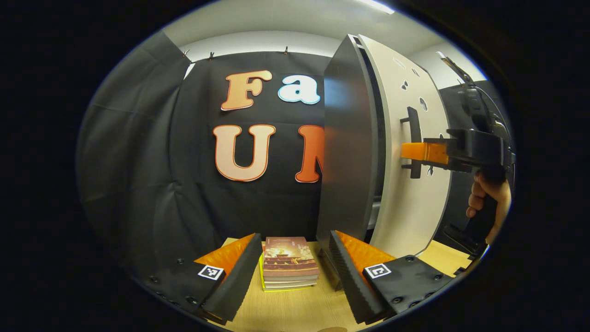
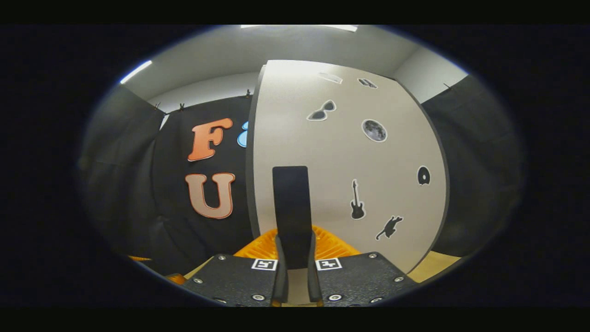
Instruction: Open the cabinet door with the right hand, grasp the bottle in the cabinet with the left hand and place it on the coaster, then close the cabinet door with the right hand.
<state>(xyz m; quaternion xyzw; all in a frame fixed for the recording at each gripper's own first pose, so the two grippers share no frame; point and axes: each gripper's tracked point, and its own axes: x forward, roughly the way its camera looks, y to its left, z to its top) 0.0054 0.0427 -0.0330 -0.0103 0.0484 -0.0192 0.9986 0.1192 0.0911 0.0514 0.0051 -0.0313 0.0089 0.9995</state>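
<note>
The tall cabinet (image 1: 348,161) stands at the right in the left gripper view, dark side toward me. Its pale door (image 1: 405,207) carries a dark vertical handle (image 1: 415,122), and a narrow dark gap runs along the door's near edge. My right gripper (image 1: 412,152), held by a hand (image 1: 488,198), reaches in from the right and clamps that handle. In the right gripper view the door (image 2: 345,152) with small stickers faces me, and my right gripper (image 2: 295,240) is shut on the handle (image 2: 290,198). My left gripper (image 1: 295,235) hangs open low over the table, holding nothing.
A stack of books (image 1: 289,263) lies on the wooden table (image 1: 295,309) between the left gripper's fingers, close to the cabinet's foot. Black cloth walls close the booth behind and to the left.
</note>
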